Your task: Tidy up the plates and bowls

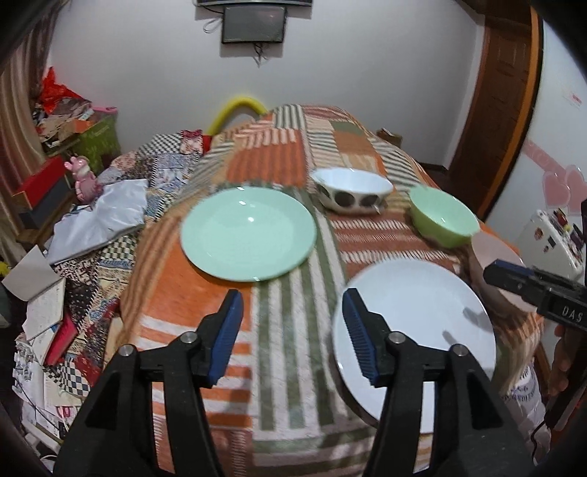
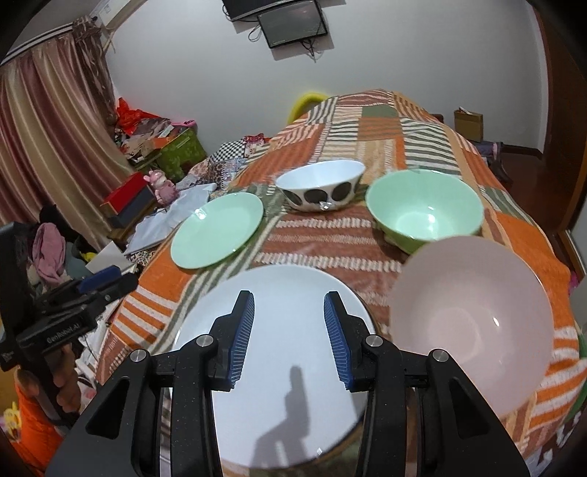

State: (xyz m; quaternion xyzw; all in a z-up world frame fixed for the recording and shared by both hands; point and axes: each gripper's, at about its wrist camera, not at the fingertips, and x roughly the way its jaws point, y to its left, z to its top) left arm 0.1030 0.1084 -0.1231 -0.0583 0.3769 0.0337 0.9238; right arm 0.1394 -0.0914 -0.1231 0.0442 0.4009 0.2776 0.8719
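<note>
On the orange striped cloth lie a mint green plate (image 1: 248,233) (image 2: 216,230), a white plate (image 1: 422,326) (image 2: 279,352), a white bowl with black dots (image 1: 351,189) (image 2: 320,190), a green bowl (image 1: 442,219) (image 2: 423,214) and a pink bowl (image 2: 473,323) (image 1: 495,253). My left gripper (image 1: 291,330) is open and empty above the cloth, left of the white plate. My right gripper (image 2: 289,339) is open and empty above the white plate; it also shows at the right edge of the left wrist view (image 1: 532,290).
The cloth-covered table (image 1: 205,308) drops off at its left and near edges. Left of it lie papers, boxes and a pink toy (image 1: 86,179). A curtain (image 2: 47,146) hangs at the left. A screen (image 1: 254,24) hangs on the back wall. A wooden door (image 1: 506,95) is at right.
</note>
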